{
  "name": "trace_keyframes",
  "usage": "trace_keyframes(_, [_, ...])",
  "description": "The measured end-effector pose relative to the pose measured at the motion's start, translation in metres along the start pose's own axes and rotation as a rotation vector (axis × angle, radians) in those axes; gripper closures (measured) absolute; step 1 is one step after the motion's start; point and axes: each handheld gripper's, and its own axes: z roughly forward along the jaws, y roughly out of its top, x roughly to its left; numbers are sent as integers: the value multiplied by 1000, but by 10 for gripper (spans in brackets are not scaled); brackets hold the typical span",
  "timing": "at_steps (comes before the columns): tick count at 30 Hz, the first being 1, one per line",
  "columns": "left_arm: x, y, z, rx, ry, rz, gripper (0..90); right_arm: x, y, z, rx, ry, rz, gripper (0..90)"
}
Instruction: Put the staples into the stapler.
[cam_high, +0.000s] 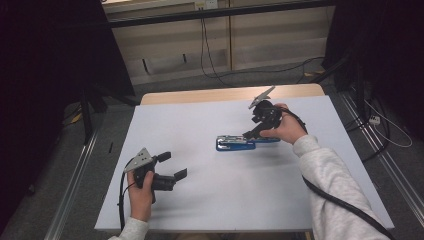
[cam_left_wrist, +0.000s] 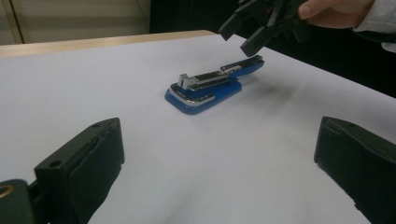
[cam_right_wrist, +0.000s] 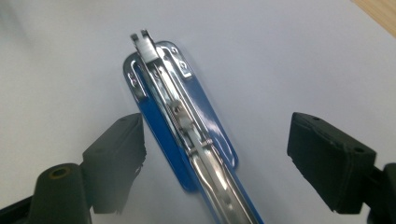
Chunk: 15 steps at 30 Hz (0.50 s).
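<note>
Across the white table (cam_high: 200, 200), whose smooth matte sheet leaves a strip of pale wood bare at the far edge, a blue stapler (cam_high: 239, 143) is seen lying flat near the middle. Directly above its right end the right gripper (cam_high: 252, 134) is held by the right hand (cam_high: 286, 127), tilted downward, with its jaws spread to either side of the stapler and touching nothing. Well apart, near the front left corner, the left gripper (cam_high: 172, 166) is held low by the left hand (cam_high: 141, 192), its blocky black rubber-faced jaws likewise spread wide. The stapler (cam_right_wrist: 187, 126) is shown as a long glossy blue base with rounded corners, topped by a narrow bright metal rail.
</note>
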Motion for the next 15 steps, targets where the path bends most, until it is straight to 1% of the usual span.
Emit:
trace_keyframes(1, [1,1,2,4,-1,1,15,0,-4,-2,2,-12,14,169])
trace_keyframes(2, [1,2,4,8,-4,-3,15,0,-13,-6,-28,-25,42,149])
trace_keyframes(3, [2,3,6,14,-7,-2,15,0,-13,-6,-28,-25,42,149])
trace_keyframes(4, [2,4,9,18,-5,-5,15,0,-17,-7,-36,-32,59,148])
trace_keyframes(5, [3,5,11,21,-6,1,15,0,-22,-9,-43,-41,68,143])
trace_keyframes(6, [4,5,13,19,-7,-6,17,-1,-29,-13,-58,-43,97,141])
trace_keyframes(7, [5,6,15,21,-9,-11,17,-1,-29,-13,-58,-43,97,141])
trace_keyframes(8, [5,6,17,28,3,-10,16,0,-36,-15,-56,-76,90,141])
trace_keyframes(9, [7,7,19,37,9,-11,16,0,-36,-15,-56,-76,90,141])
trace_keyframes(10, [8,8,21,35,18,-12,17,0,-38,-17,-51,-92,80,141])
trace_keyframes(11, [8,9,23,40,8,-20,18,2,-43,-20,-59,-95,91,140])
trace_keyframes(12, [9,10,26,48,10,-24,18,2,-43,-20,-59,-95,91,140])
trace_keyframes(13, [10,10,28,58,21,-28,19,4,-48,-23,-69,-106,98,137])
trace_keyframes(15, [13,10,33,62,20,-42,20,5,-53,-28,-92,-119,107,132])
